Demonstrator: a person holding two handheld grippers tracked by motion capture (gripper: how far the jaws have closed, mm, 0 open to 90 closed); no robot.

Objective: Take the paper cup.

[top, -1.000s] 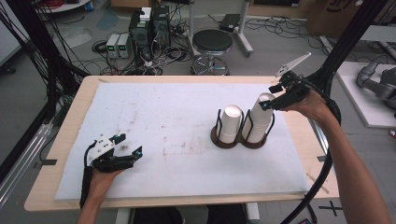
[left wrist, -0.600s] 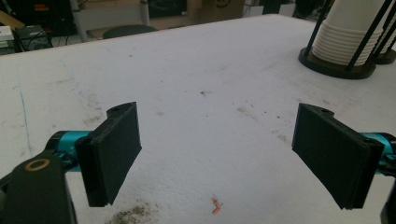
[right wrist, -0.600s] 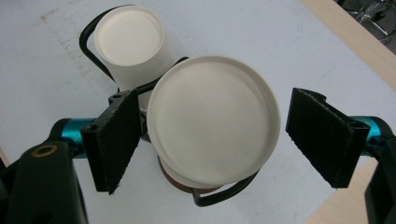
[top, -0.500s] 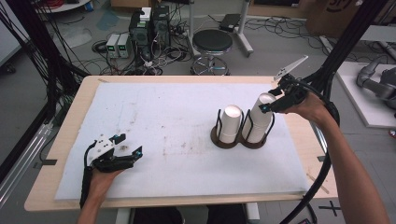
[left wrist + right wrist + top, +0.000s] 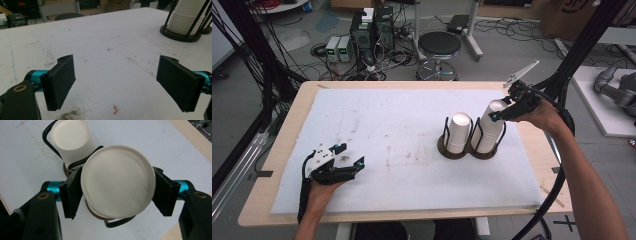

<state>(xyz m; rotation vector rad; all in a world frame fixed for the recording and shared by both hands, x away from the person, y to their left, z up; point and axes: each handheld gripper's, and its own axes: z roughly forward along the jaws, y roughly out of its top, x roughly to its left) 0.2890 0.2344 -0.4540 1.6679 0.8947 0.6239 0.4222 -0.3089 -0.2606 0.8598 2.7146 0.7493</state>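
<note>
Probably lab (floor cables [image 5: 362, 70], electronics [image 5: 372, 30])

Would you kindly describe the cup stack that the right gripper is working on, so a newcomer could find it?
On the white mat, right of centre, stands a dark double cup holder. Its right-hand stack of cups is meant: taller than its neighbour, with the right gripper closed on its top cup.

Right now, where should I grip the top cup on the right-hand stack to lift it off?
Grip the top cup just below its upturned base, coming from above, pads on opposite sides, as the right gripper has just closed. The stack stands upside down in a wire holder whose rods block lower access.
</note>
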